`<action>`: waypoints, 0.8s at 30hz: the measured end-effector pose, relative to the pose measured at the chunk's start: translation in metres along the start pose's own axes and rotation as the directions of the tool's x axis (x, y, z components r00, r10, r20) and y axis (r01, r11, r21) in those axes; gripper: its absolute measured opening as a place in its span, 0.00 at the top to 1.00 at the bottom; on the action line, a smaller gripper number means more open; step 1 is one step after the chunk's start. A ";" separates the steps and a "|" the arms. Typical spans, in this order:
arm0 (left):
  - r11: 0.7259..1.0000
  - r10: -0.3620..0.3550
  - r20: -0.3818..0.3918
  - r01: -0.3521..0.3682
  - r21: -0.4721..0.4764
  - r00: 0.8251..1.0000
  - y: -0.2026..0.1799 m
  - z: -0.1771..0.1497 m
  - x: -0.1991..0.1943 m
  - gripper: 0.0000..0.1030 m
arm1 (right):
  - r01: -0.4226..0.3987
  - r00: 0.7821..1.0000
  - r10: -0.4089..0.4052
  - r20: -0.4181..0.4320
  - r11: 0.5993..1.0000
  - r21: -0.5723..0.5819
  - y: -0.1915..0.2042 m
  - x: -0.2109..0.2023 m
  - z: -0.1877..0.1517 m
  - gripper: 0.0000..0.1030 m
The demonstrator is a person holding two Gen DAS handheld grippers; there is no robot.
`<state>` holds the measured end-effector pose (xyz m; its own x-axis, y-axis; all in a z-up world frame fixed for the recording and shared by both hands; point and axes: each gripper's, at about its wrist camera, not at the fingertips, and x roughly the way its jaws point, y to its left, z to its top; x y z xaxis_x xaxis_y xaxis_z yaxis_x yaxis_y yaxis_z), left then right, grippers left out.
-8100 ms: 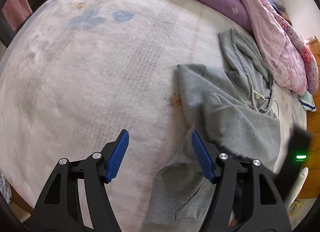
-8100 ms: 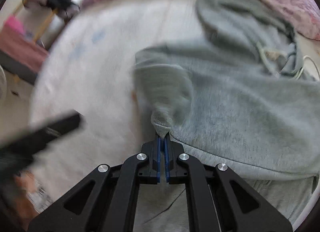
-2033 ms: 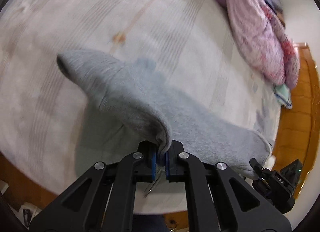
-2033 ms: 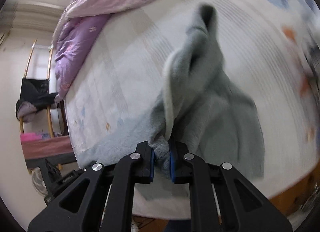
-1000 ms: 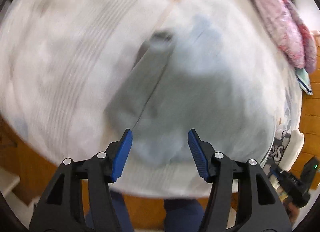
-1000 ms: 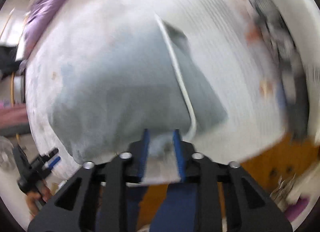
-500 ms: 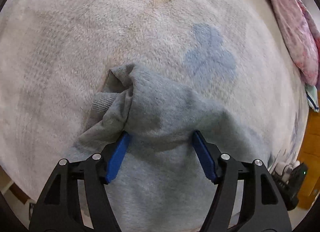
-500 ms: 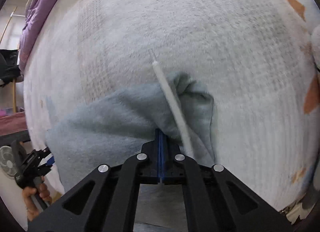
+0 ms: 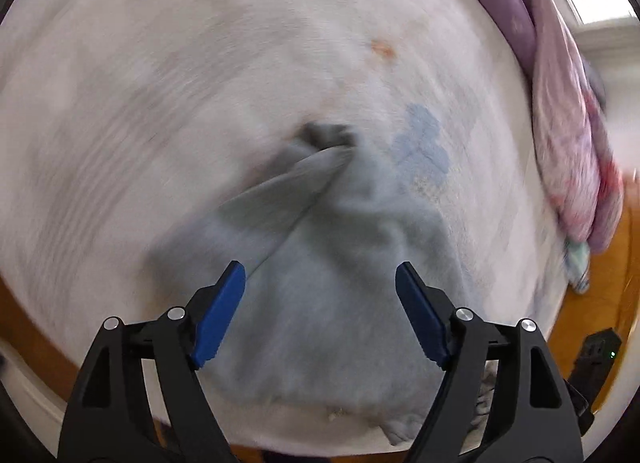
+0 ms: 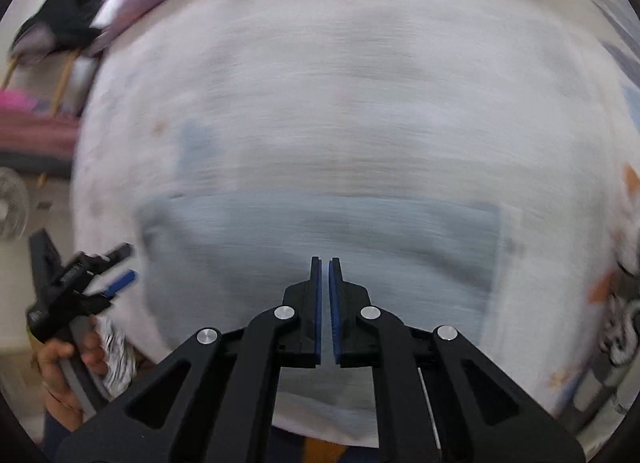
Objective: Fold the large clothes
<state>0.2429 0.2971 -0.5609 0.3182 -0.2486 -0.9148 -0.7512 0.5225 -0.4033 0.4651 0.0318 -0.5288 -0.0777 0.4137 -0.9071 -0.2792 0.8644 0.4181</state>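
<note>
A grey hoodie (image 9: 336, 263) lies spread on the white bed near its front edge, one sleeve (image 9: 288, 191) folded up toward the middle of the bed. My left gripper (image 9: 320, 303) is open and empty, hovering above the hoodie. In the blurred right wrist view the hoodie (image 10: 320, 239) is a wide grey patch on the bed. My right gripper (image 10: 325, 303) is shut with a thin slit between its pads, holding nothing, above the hoodie's near edge. The left gripper (image 10: 100, 275) shows at the left of that view.
A purple and pink quilt (image 9: 560, 103) is heaped along the far right of the bed. The wooden bed frame (image 9: 624, 271) shows at the right edge. A chair with dark clothes (image 10: 60, 23) stands beyond the bed. A fan (image 10: 12, 203) stands at the left.
Both grippers have pulled back and up from the hoodie. The left stays open. The right, shut at the fabric by the white drawstring half a second ago, now holds nothing. Both views are motion blurred.
</note>
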 end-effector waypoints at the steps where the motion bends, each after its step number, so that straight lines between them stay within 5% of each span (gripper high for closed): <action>1: 1.000 0.001 -0.001 -0.001 -0.031 1.000 0.015 -0.008 -0.005 0.24 | 0.012 1.000 -0.013 -0.013 1.000 -0.018 0.014 0.011 0.004 0.95; 5: 0.997 0.043 -0.038 -0.046 -0.059 0.998 0.040 -0.045 -0.002 0.24 | 0.152 0.984 -0.154 -0.085 0.988 -0.021 0.034 0.059 0.005 0.95; 8: 0.997 0.039 -0.107 -0.045 -0.055 0.994 0.059 -0.058 0.008 0.24 | 0.183 0.978 -0.179 -0.103 0.982 0.034 0.024 0.089 0.007 0.97; 16: 0.998 -0.014 -0.141 0.004 -0.070 0.990 0.075 -0.068 0.030 0.24 | 0.178 0.983 -0.172 -0.069 0.980 0.090 0.029 0.078 0.003 0.99; 20: 1.000 -0.007 -0.144 0.003 -0.027 0.990 0.063 -0.067 0.044 0.24 | 0.121 0.988 -0.108 -0.110 0.985 0.123 0.036 0.070 -0.039 0.97; 24: 1.000 -0.020 -0.144 0.018 -0.017 0.989 0.060 -0.063 0.048 0.28 | 0.093 0.988 -0.066 -0.140 0.975 0.201 0.017 0.103 -0.067 1.00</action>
<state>0.1764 0.2651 -0.6279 0.2471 -0.3739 -0.8939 -0.7552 0.5037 -0.4194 0.3884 0.0697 -0.6187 -0.1922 0.3120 -0.9304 -0.0874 0.9389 0.3329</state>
